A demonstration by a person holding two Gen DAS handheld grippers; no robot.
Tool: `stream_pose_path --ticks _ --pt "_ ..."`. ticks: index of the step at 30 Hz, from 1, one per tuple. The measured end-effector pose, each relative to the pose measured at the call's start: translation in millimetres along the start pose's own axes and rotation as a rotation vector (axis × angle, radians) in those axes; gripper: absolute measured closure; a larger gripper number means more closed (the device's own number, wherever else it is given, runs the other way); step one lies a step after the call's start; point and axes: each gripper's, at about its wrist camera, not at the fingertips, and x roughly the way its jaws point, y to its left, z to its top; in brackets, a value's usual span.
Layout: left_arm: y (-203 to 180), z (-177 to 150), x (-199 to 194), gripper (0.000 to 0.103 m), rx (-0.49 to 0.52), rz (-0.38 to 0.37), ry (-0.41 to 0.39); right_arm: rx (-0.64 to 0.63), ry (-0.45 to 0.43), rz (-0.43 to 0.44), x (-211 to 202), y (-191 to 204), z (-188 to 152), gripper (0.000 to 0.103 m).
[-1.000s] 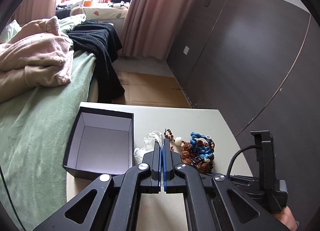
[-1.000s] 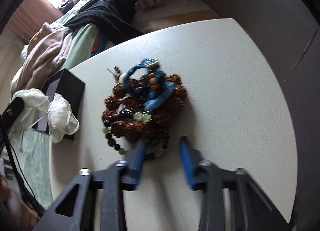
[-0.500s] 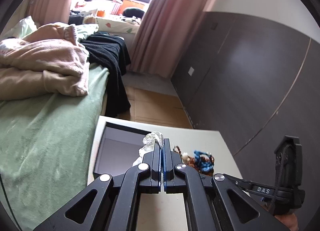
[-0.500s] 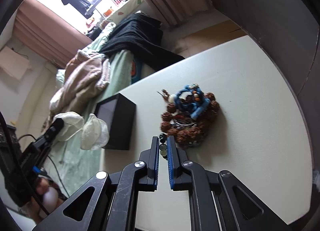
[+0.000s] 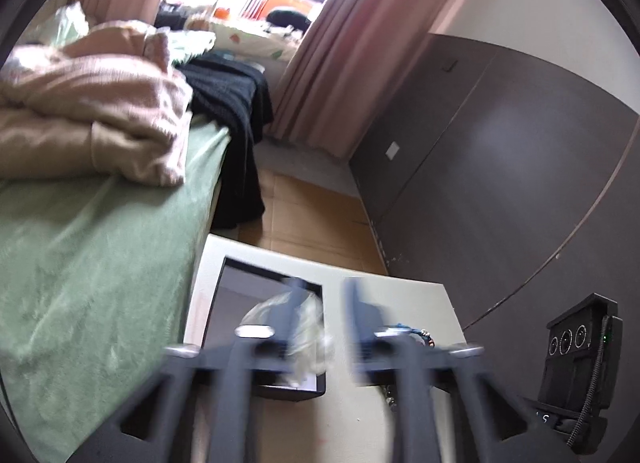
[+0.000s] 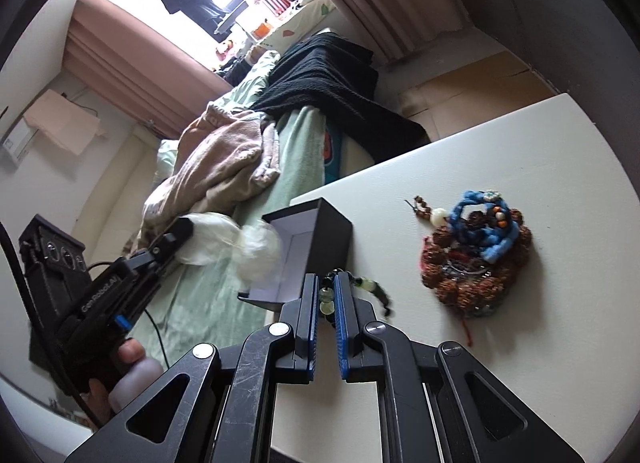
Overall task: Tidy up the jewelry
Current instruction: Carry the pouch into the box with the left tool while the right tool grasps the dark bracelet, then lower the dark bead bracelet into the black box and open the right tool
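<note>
A black open box [image 5: 256, 303] with a white inside stands on the white table [image 5: 400, 303]; it also shows in the right wrist view [image 6: 320, 239]. My left gripper [image 5: 322, 295] is blurred, open above the box, and a white gauzy pouch [image 5: 296, 327] drops from it over the box; the pouch also shows in the right wrist view [image 6: 248, 243]. My right gripper [image 6: 326, 291] is shut on a green and dark bead bracelet [image 6: 360, 287], held above the table beside the box. A pile of jewelry [image 6: 476, 255], brown beads with a blue cord, lies on the table.
A bed with a green sheet [image 5: 80, 263], a pink blanket [image 5: 92, 115] and a black throw [image 5: 236, 103] borders the table's left. A dark panelled wall [image 5: 500, 183] stands to the right. The table's far edge [image 5: 320, 259] drops to a cardboard-covered floor.
My left gripper opened and let go of the white pouch over the box. My right gripper lifted the bead bracelet away from the pile toward the box.
</note>
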Motion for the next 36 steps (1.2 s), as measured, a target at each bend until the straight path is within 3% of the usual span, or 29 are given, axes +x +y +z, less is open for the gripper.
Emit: stream_pose_path --ticks 1,2,7,13,16,17,18,19,22,26,30,36 --pt "4 0 -2 0.024 -0.020 0.010 -0.012 0.000 -0.001 0.005 2 1 1 0.094" --pt "7 1 -5 0.017 -0.034 0.015 -0.038 -0.001 -0.003 0.014 4 3 3 0.094" --pt "24 7 -23 0.017 -0.082 0.019 -0.099 -0.015 -0.016 0.055 14 17 14 0.094" --pt "54 7 -38 0.017 -0.213 0.092 -0.142 -0.048 -0.026 0.136 34 46 19 0.093" --pt "60 4 -46 0.017 -0.231 0.117 -0.163 -0.052 -0.023 0.133 49 56 23 0.093" --pt "59 3 -47 0.017 -0.229 0.124 -0.169 -0.049 -0.007 0.127 54 57 24 0.091" --pt "59 3 -48 0.017 -0.226 0.126 -0.179 -0.042 0.024 0.114 59 58 22 0.077" --pt "58 2 -49 0.017 -0.228 0.126 -0.187 -0.028 0.040 0.101 61 56 21 0.056" --pt "57 -1 -50 0.017 -0.263 0.110 -0.208 -0.005 -0.006 0.076 49 50 18 0.036" --pt "45 -6 -47 0.017 -0.247 0.089 -0.185 -0.024 -0.030 0.022 27 43 20 0.035" --pt "30 -11 -42 0.017 -0.208 0.066 -0.144 -0.007 -0.108 -0.065 -5 27 18 0.035" --pt "1 -16 -32 0.017 -0.096 0.089 -0.095 0.043 -0.188 -0.179 -46 0 20 0.035"
